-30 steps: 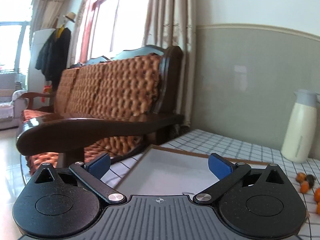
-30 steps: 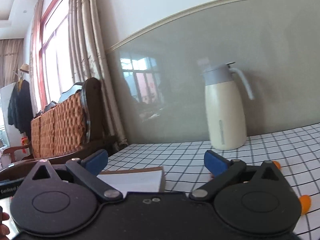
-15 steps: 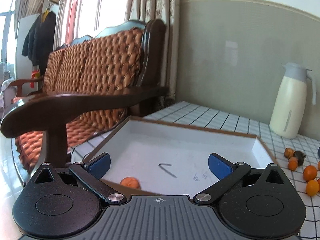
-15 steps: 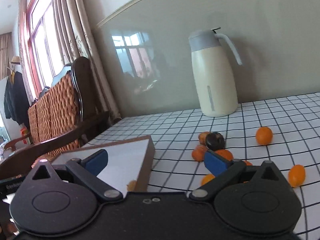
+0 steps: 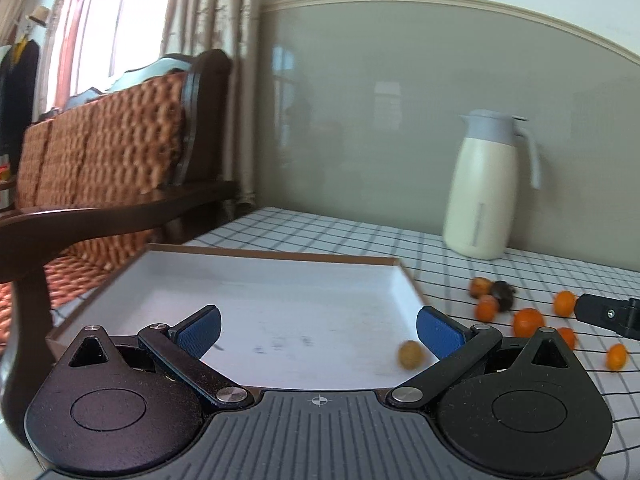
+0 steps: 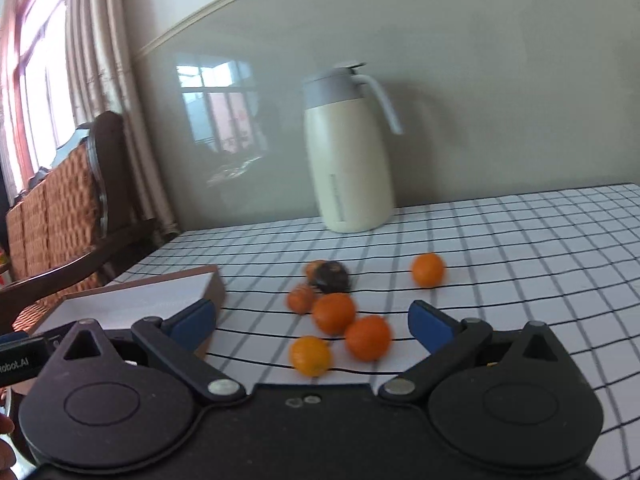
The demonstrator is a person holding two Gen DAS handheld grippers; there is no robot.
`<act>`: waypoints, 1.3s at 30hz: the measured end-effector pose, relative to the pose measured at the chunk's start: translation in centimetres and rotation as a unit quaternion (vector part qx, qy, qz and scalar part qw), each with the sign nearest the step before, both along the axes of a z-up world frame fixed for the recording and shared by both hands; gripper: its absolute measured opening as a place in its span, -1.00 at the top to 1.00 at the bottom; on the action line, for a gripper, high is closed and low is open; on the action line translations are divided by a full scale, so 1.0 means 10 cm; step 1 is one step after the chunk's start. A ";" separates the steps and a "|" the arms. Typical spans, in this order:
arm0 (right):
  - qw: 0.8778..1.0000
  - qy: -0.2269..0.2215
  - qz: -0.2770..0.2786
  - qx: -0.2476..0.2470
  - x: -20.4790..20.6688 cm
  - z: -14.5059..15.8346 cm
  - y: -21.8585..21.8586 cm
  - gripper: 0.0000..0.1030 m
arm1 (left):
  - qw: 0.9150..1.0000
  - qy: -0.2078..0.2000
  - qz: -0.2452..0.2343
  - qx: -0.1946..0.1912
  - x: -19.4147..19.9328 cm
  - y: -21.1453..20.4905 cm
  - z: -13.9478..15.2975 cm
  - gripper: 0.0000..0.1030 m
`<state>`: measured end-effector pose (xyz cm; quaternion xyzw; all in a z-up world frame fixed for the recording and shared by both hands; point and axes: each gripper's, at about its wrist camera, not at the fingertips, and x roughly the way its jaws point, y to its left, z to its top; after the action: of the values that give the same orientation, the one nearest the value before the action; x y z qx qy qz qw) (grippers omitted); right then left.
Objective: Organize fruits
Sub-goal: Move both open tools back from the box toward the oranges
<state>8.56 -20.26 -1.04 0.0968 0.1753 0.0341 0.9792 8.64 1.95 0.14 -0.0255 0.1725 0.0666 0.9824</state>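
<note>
A shallow white tray with a brown rim [image 5: 280, 257] lies on the checked tablecloth, and one small yellowish fruit [image 5: 410, 354] rests inside near its front right corner. My left gripper [image 5: 318, 330] hovers open over the tray's near side, nothing between its fingers. Several small orange fruits [image 6: 334, 313] and a dark fruit [image 6: 333, 277] are scattered on the cloth right of the tray [image 6: 132, 300]. My right gripper [image 6: 312, 320] stands open just above and in front of this cluster, empty. Its tip shows at the right edge of the left wrist view as the right gripper [image 5: 608, 314].
A cream thermos jug [image 6: 348, 156] with a grey lid stands by the wall behind the fruits. One orange fruit [image 6: 428, 270] lies apart to the right. A wooden sofa with an orange cushion [image 5: 100, 152] stands left of the table. Part of a hand [image 6: 6, 446] shows at the lower left.
Both grippers have tilted down and swung right. The tray and the fruit cluster have come into fuller view, and the fruit in the tray now lies at its right side.
</note>
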 end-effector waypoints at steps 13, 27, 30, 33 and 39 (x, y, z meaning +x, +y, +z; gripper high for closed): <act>0.997 0.025 -0.067 -0.004 -0.10 -0.04 -0.49 -0.67 | 0.997 0.012 -0.074 0.010 0.10 -0.58 -0.08 -1.00; 0.995 0.060 -0.076 -0.010 -0.06 -0.18 -0.66 -0.12 | 0.989 0.034 -0.139 0.020 0.22 -1.08 -0.20 -0.75; 0.995 0.065 -0.079 -0.013 -0.06 -0.19 -0.68 -0.11 | 0.989 0.041 -0.141 0.020 0.27 -1.14 -0.24 -0.73; 0.994 0.071 -0.084 -0.012 -0.05 -0.21 -0.72 -0.11 | 0.988 0.047 -0.143 0.017 0.31 -1.19 -0.28 -0.68; 0.992 0.084 -0.092 -0.004 0.02 -0.28 -0.78 -0.11 | 0.987 0.054 -0.147 0.023 0.39 -1.33 -0.36 -0.64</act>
<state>8.77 -28.09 -3.82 0.1115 0.2475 -0.0646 0.9603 12.57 -11.33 -3.43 0.0264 0.2258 -0.0729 0.9711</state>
